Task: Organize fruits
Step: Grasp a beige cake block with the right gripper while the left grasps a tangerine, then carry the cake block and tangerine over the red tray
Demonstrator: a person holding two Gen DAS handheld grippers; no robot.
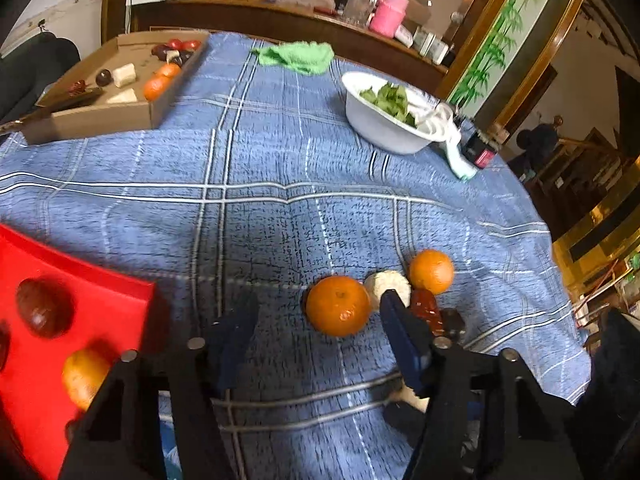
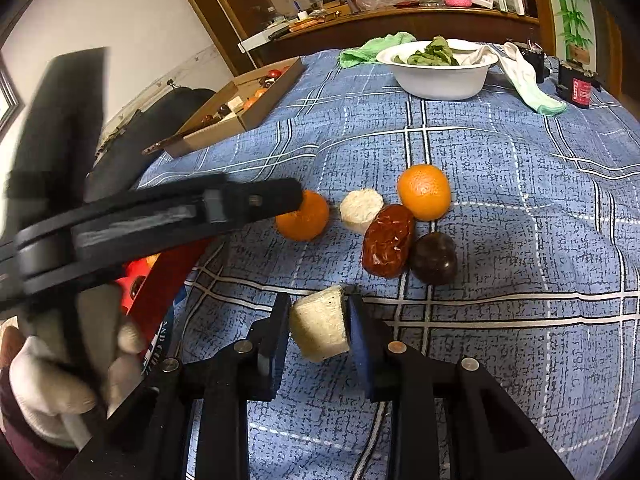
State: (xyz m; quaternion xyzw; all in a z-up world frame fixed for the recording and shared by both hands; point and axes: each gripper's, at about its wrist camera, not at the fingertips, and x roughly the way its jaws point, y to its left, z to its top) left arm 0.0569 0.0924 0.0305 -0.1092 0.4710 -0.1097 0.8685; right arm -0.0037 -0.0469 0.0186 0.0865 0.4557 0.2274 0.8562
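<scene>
On the blue plaid cloth lies a cluster of fruit: two oranges [image 2: 424,192] [image 2: 304,222], a pale cut chunk [image 2: 361,210], a red-brown date [image 2: 388,246] and a dark round fruit [image 2: 433,258]. My right gripper [image 2: 318,322] is shut on another pale cut chunk [image 2: 320,328], just above the cloth. My left gripper [image 1: 320,320] is open, its fingers on either side of the nearer orange [image 1: 338,306] with a gap on the left. A red tray [image 1: 120,312] at the left holds a dark fruit [image 1: 44,308] and an orange [image 1: 84,376].
A cardboard box [image 1: 100,118] with more fruit sits at the far left. A white bowl [image 1: 384,132] of greens, a green cloth [image 1: 296,56] and a white cloth [image 1: 456,152] lie at the back. A gloved hand [image 2: 60,380] holds the left tool. The table edge curves along the right.
</scene>
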